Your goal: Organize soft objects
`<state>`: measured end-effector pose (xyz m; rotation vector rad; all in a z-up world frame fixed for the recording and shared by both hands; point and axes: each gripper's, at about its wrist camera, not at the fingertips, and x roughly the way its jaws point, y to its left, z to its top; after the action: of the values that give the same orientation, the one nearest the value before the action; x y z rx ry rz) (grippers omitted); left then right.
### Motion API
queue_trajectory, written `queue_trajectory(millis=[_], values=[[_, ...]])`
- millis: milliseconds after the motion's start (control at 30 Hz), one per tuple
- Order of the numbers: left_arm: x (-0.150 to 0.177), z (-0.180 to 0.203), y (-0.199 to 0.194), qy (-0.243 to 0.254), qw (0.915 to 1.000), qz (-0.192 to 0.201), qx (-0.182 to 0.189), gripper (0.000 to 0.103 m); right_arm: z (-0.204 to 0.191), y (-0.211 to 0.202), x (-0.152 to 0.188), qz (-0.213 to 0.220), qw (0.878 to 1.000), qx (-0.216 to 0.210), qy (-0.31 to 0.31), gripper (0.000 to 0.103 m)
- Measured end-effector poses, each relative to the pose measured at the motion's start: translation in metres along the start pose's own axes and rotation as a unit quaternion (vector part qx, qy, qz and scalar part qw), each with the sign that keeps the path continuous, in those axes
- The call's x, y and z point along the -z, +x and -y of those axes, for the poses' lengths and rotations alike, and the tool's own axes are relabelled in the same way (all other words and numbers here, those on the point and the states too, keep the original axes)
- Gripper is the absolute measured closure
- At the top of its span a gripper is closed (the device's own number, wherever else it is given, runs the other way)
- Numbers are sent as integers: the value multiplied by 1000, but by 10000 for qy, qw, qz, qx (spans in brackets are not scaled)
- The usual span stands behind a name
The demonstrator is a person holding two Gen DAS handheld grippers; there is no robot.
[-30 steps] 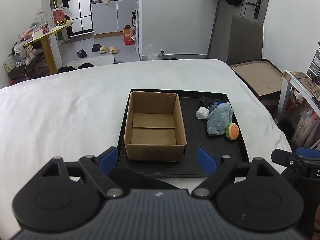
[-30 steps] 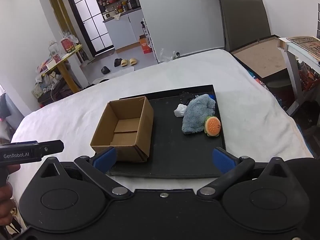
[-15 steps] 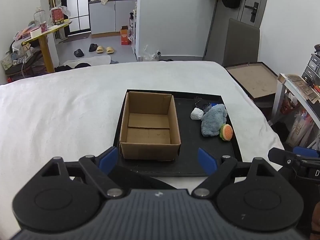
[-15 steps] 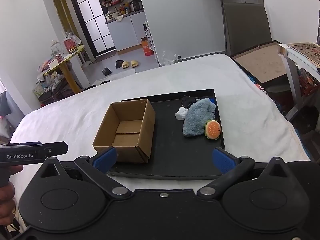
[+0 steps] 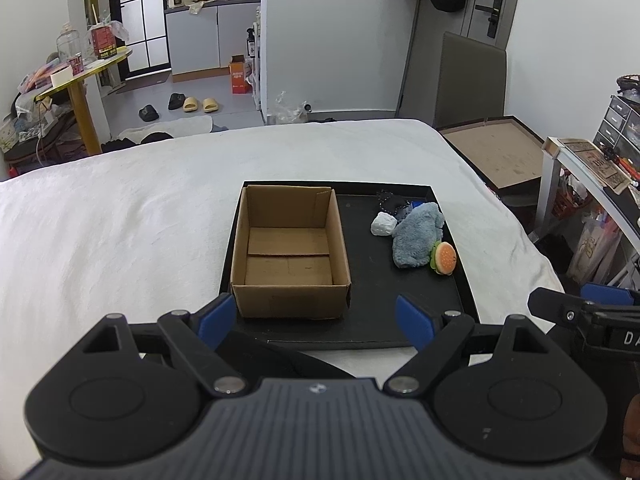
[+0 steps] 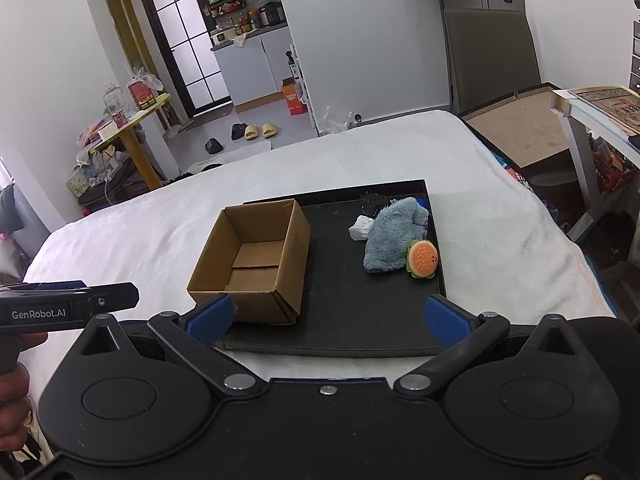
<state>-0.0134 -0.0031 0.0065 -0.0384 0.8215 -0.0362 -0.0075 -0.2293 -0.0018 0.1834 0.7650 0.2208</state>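
Right wrist: 1 box [image 6: 256, 258], 1 burger plush [image 6: 423, 258], 1 blue cloth [image 6: 394, 234]

Black tongs [image 5: 316, 320], blue fingertips [image 5: 414, 322]

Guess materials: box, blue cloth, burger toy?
Box: plain brown cardboard, matte, with visible flap seams and raw cut edges. Blue cloth: plush microfibre or terry by the look, with a fuzzy nap and slumped folds. Burger toy: likely stuffed fabric or foam, with a matte orange bun and green frill; too small to be sure.
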Motion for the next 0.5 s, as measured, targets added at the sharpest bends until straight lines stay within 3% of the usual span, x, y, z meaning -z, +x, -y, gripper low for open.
queue_trajectory(millis=[500], values=[[1,1,0,25,10000,-9,56,17,4,-6,2,79,10000,-25,-6,0]])
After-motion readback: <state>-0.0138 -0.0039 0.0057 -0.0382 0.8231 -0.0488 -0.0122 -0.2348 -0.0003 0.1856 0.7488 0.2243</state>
